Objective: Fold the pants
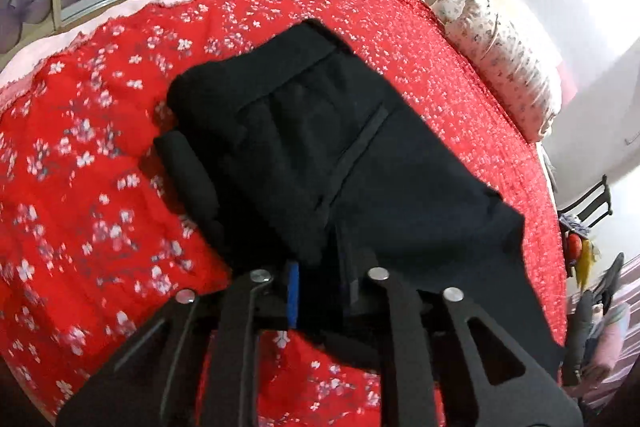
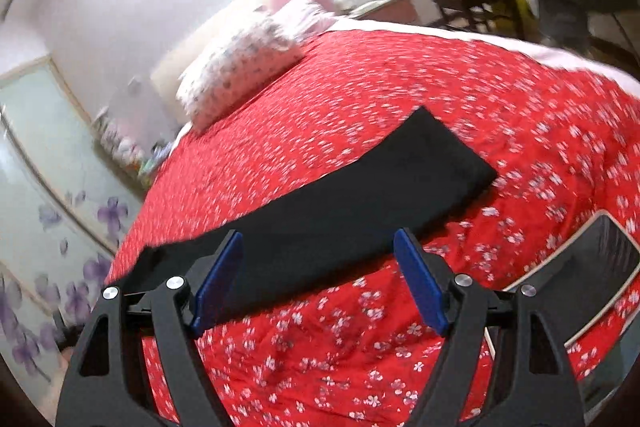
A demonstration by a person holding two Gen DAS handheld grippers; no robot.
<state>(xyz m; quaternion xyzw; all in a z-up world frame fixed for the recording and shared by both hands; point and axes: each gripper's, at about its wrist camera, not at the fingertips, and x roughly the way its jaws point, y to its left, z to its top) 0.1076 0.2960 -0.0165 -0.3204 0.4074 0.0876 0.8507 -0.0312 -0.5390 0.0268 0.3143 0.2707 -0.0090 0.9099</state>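
Bedspread (image 2: 400,87), red with small white blossoms, covered the whole bed and served as the work surface. A flowered pillow (image 2: 240,67) lay at its head end, and a pale-rimmed tablet or tray (image 2: 580,259) sat on the bedspread near its foot-side edge, close to the right gripper.

Pants (image 2: 360,195), black, lay stretched across the middle of the bedspread as one long narrow strip, so the legs appeared already laid one over the other. In the left wrist view the wider end of the pants (image 1: 320,131), with seams and what looked like a waistband, was raised and draped toward the camera above the bedspread.

Left gripper (image 1: 320,291) had its jaws drawn close together with black cloth bunched between them; it looked clamped on the pants at that end, though the cloth hid the fingertips. Right gripper (image 2: 320,267) hung over the near edge of the pants with its blue pads (image 2: 420,283) spread wide and nothing between them.

By my reading, the lengthwise fold was done. The crosswise folds remained: the held end had yet to be carried over toward the far end of the strip and flattened, probably more than once.
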